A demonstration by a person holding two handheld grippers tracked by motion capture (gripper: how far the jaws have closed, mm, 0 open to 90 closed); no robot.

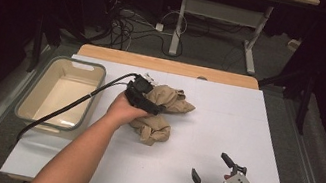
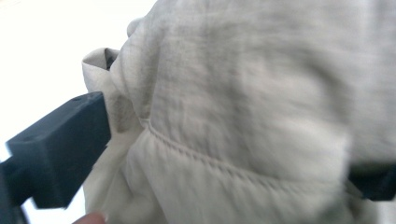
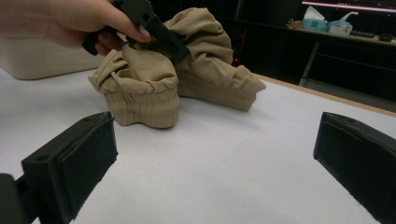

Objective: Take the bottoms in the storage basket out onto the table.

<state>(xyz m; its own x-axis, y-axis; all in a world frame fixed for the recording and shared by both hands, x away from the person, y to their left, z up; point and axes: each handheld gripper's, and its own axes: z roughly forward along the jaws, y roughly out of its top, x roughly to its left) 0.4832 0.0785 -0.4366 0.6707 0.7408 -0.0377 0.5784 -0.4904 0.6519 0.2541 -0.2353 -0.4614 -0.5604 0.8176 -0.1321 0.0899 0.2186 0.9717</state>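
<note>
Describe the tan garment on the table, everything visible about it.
The tan garment is a crumpled bundle of soft woven fabric with ribbed, elasticated hems and stitched seams. It lies bunched on the white table surface, right of the beige tub. The left tool presses into its top, its jaws spread around a fold of cloth. The right tool sits open and apart from it.

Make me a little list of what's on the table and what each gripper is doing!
table: white sheet over a wooden top
cloth: crumpled tan garment, mid-table
tub: beige bin with grey rim, left of the cloth, looks empty
left gripper: on the cloth, jaws either side of a bunch of fabric; grip not certain
right gripper: near the front right edge, jaws wide apart, holding nothing
cable: black, trails from left gripper across the tub
</note>
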